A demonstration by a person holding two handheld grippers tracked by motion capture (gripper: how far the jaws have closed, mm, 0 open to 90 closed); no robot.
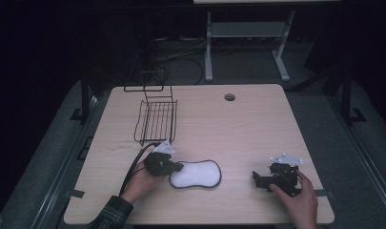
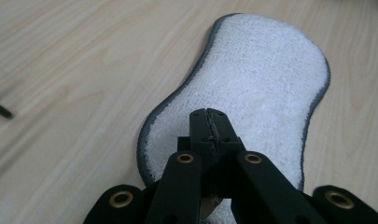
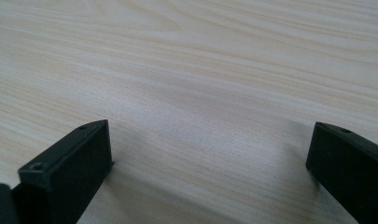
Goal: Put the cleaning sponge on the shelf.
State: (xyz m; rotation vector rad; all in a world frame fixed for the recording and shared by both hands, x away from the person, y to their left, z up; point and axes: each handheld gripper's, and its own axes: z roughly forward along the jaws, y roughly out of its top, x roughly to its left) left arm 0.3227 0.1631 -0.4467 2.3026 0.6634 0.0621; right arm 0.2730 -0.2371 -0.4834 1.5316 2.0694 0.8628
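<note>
Left gripper jaws together over near end of white pad, apparently nothing pinched; right gripper apart, idle beside pad. Pad unmoved; wire rack beyond pad empty.

Pad: white terry face, dark grey edge binding. Table: pale wood-grain top. Wire rack: black. Left gripper and right gripper: black jaws; brass-coloured rivets on the left one. Sleeve: dark plaid.

The pad is white, nubbly terry cloth with a smooth grey stitched edge. The surface is pale wood-grain laminate, matt and smooth. The left tool looks like matt black plastic with brass-coloured rivets. The rack is thin dark wire.
</note>
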